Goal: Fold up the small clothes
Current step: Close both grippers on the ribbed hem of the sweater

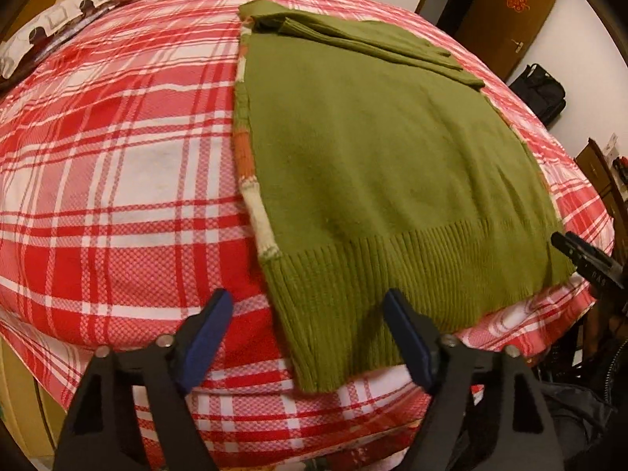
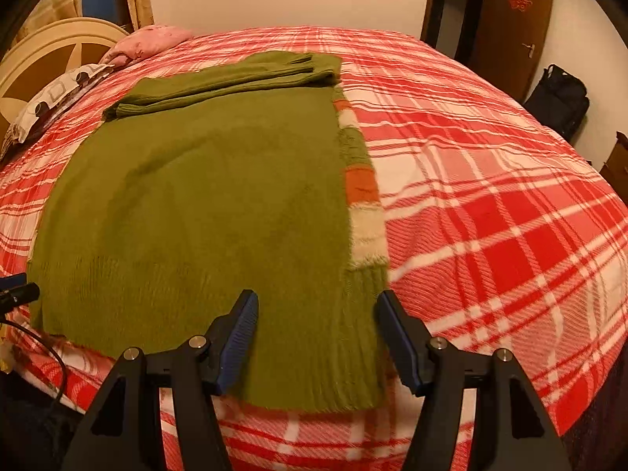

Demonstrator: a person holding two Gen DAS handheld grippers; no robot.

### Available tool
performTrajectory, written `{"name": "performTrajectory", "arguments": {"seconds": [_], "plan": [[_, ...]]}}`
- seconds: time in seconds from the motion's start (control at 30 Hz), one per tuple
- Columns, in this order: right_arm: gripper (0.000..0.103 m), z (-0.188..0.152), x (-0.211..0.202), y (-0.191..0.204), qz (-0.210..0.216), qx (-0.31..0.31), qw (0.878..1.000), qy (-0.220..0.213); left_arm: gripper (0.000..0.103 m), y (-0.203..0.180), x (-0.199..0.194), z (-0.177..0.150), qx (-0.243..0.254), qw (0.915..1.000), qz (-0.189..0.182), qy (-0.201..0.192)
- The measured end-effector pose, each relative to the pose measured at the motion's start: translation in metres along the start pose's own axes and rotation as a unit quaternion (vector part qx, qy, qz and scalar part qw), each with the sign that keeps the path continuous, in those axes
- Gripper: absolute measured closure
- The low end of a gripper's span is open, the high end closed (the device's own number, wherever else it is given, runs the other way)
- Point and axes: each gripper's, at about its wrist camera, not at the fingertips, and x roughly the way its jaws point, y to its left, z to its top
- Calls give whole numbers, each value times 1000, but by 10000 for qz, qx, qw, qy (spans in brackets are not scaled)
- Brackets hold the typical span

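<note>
Both grippers hang at the near hem, jaws wide apart, holding nothing: left gripper (image 1: 306, 329) astride the left corner, right gripper (image 2: 318, 327) astride the right. Green sweater (image 1: 384, 165) lies flat on the plaid bedcover (image 1: 117, 180), sleeves (image 2: 235, 78) folded across the top. Placement suggests readiness to lift the hem.

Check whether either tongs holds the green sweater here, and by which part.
Nothing is held. The left tongs and right tongs are both open, poised at the ribbed hem corners of the green sweater without closing on it.
</note>
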Motion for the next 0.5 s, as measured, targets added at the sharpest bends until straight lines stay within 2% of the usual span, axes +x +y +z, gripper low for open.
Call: {"name": "performTrajectory", "arguments": {"seconds": [0.07, 0.2, 0.27, 0.4, 0.5], "plan": [[39, -2, -1, -6, 83, 110, 9999, 16, 42, 0, -2, -1, -8, 10000, -55, 25], [39, -4, -2, -8, 141, 153, 9998, 16, 54, -2, -2, -4, 53, 9999, -114, 108], [39, -6, -4, -9, 188, 160, 9997, 27, 64, -2, -2, -3, 71, 9999, -106, 115], [39, -9, -8, -17, 327, 318, 9990, 20, 68, -2, 0, -3, 87, 9998, -52, 156], [39, -12, -12, -23, 246, 379, 9990, 7, 72, -5, -4, -5, 159, 9998, -22, 139]]}}
